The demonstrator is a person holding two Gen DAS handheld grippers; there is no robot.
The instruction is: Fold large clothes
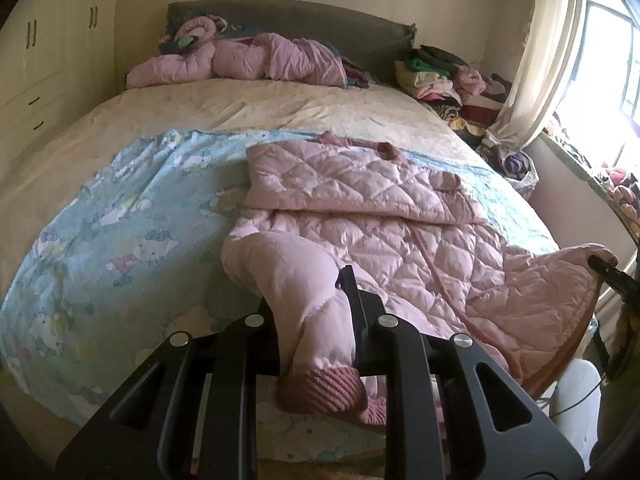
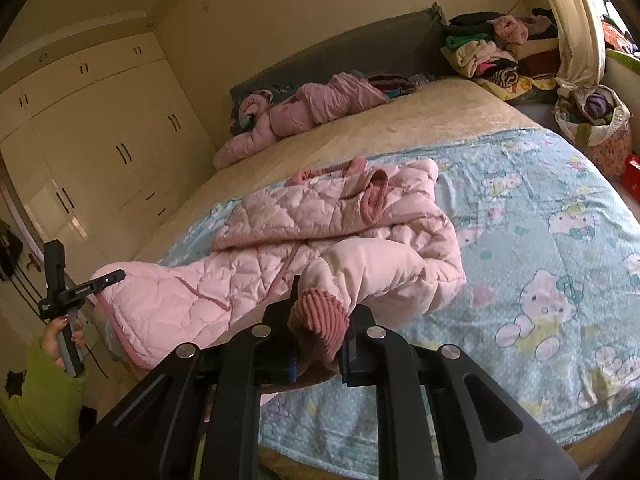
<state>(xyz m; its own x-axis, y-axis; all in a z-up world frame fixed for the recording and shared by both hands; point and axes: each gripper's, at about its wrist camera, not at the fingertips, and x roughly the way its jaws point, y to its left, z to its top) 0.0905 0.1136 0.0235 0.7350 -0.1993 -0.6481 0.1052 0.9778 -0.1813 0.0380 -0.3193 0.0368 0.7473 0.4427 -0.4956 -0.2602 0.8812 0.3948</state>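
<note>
A pink quilted jacket (image 1: 360, 216) lies partly folded on the light blue cartoon sheet (image 1: 120, 240) of the bed; it also shows in the right wrist view (image 2: 320, 216). In the left wrist view the near gripper (image 1: 316, 300) is shut on a sleeve (image 1: 296, 280) above its ribbed cuff (image 1: 324, 392). At that view's right edge the other gripper (image 1: 604, 266) pinches the jacket's hem corner. In the right wrist view the near gripper (image 2: 320, 312) is shut on a sleeve at its ribbed cuff (image 2: 320, 320); the other gripper (image 2: 108, 278) holds the hem at left.
A second pink coat (image 1: 240, 60) lies by the grey headboard (image 1: 288, 16). Piled clothes (image 1: 448, 80) sit at the bed's far right, near a curtain (image 1: 536, 60) and window. White wardrobes (image 2: 100, 140) stand left of the bed. A bag of clothes (image 2: 596, 120) stands beside the bed.
</note>
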